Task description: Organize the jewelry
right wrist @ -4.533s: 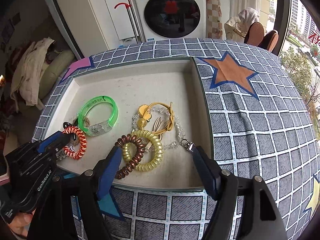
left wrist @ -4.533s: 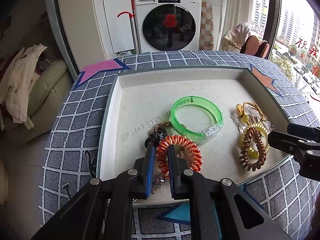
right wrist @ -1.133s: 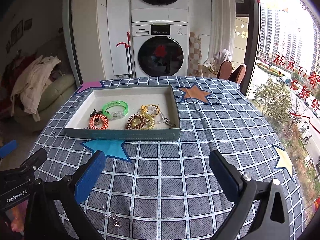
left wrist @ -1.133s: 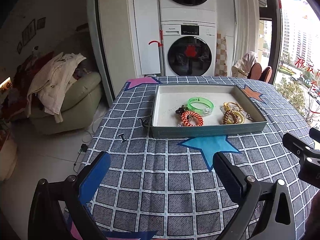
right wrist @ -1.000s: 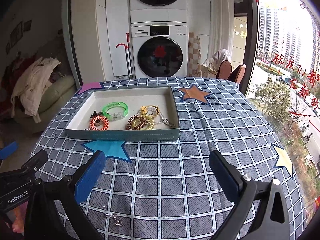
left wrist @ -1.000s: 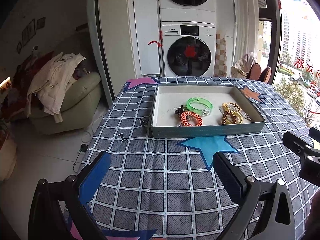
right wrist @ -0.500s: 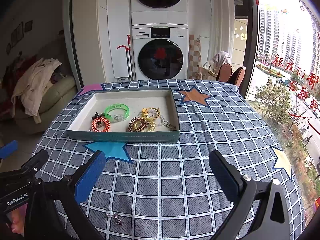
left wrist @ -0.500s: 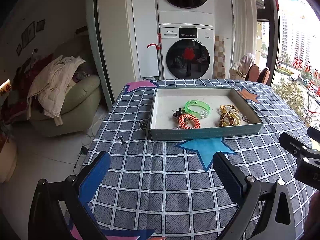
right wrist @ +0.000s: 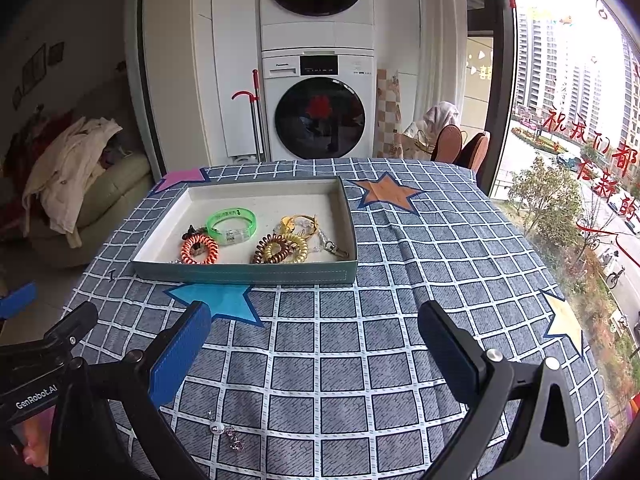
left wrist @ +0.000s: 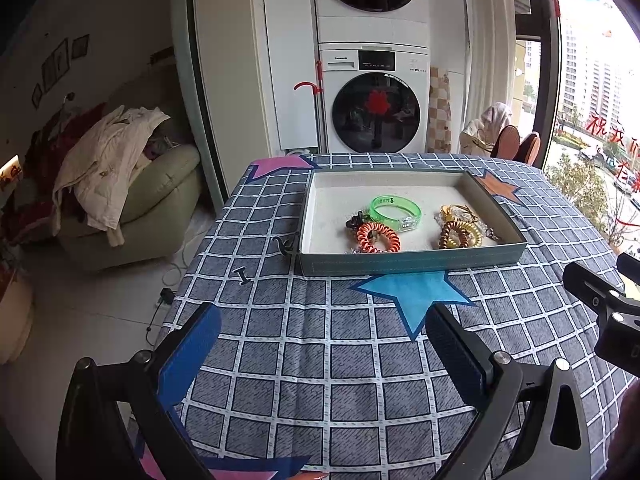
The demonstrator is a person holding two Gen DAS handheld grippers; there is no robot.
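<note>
A grey-green tray stands on the checked tablecloth, far ahead of both grippers. In it lie an orange coil band, a green bangle, brown and yellow coil bands, a gold and bead piece and a small dark clip. My left gripper is open and empty over the near cloth. My right gripper is open and empty. A small silver trinket lies on the cloth near the right gripper.
A dark hook-shaped piece and a small black pin lie on the cloth left of the tray. The table's left edge drops to the floor beside a sofa. Stacked washing machines stand behind. A window is on the right.
Both grippers have drawn back and up from the tray. The left one let go of the orange coil band, which now lies in the tray. In the last second only a slight drift back.
</note>
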